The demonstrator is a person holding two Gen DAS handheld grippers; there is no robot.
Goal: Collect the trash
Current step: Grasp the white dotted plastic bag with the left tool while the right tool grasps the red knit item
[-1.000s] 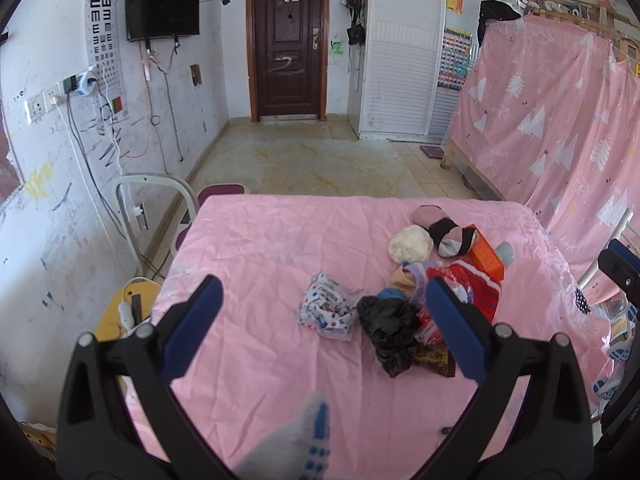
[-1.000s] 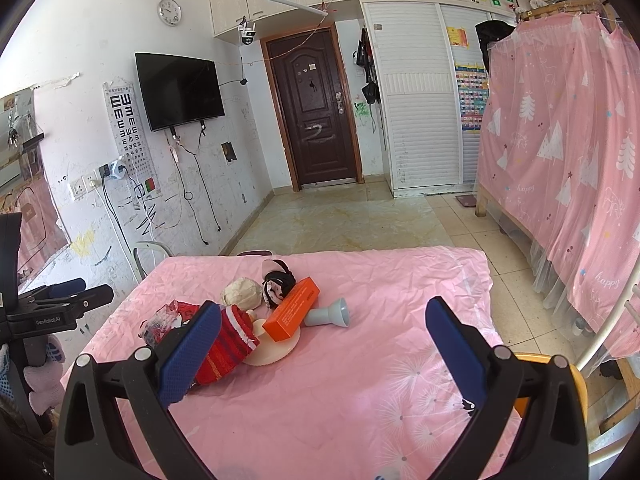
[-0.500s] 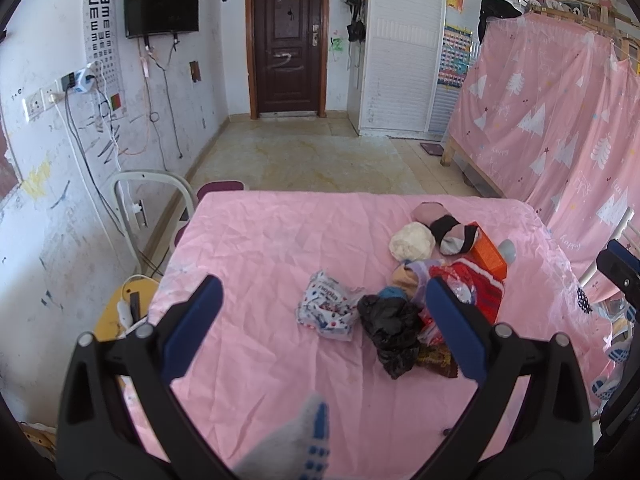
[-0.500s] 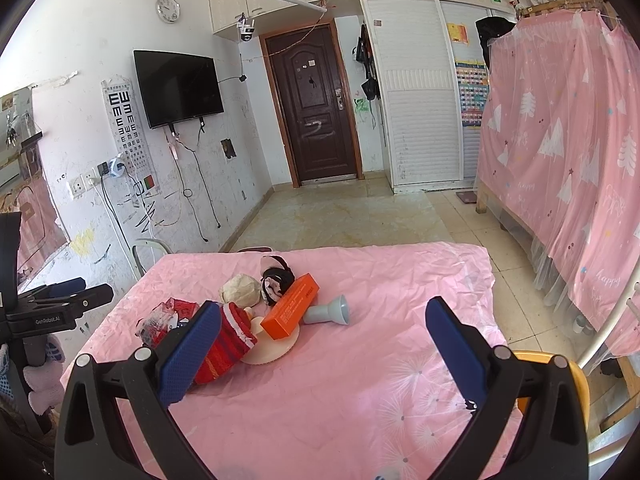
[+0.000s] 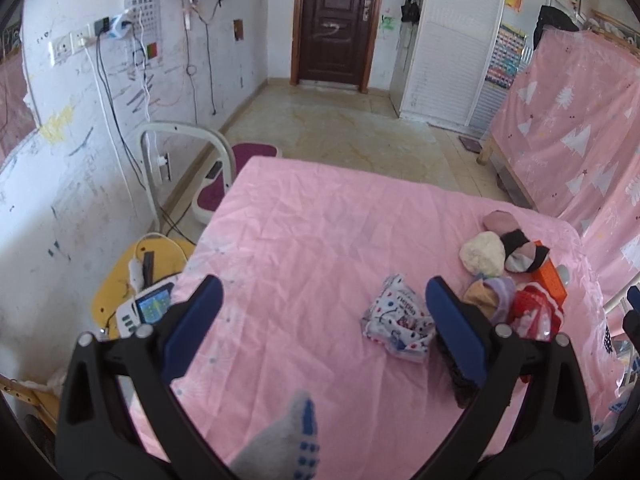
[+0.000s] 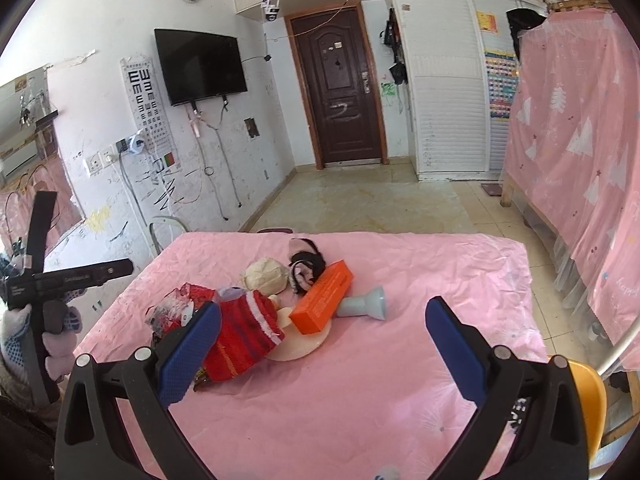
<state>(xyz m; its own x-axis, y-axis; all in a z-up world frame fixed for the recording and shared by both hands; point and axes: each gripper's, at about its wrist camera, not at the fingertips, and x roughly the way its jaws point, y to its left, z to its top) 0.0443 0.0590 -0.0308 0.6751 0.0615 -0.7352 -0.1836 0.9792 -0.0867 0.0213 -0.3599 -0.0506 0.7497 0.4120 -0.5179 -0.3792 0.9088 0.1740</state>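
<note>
A pile of trash lies on the pink-covered table point(image 5: 320, 216). In the left wrist view it sits to the right: a dotted wrapper point(image 5: 398, 320), a cream ball point(image 5: 482, 256), dark socks point(image 5: 520, 248), an orange box point(image 5: 550, 278) and a red striped sock point(image 5: 536, 312). My left gripper point(image 5: 320, 308) is open above bare cloth, left of the wrapper; its right finger hides a black bag point(image 5: 460, 376). My right gripper point(image 6: 322, 320) is open and empty, just short of the red sock point(image 6: 244, 332), orange box point(image 6: 322, 302), grey funnel point(image 6: 364, 304), cream plate point(image 6: 300, 344) and crumpled wrapper point(image 6: 176, 312).
A yellow stool point(image 5: 120, 280) with a small device and a white chair frame point(image 5: 184, 136) stand left of the table. A yellow chair point(image 6: 580, 392) is at its right corner. A pink curtained bed point(image 6: 580, 140) fills the right side. A gloved hand point(image 6: 52, 320) holds the left gripper.
The left gripper has swung left and lower, so the pile now lies to its right and the black bag is behind its right finger. The right gripper has barely shifted.
</note>
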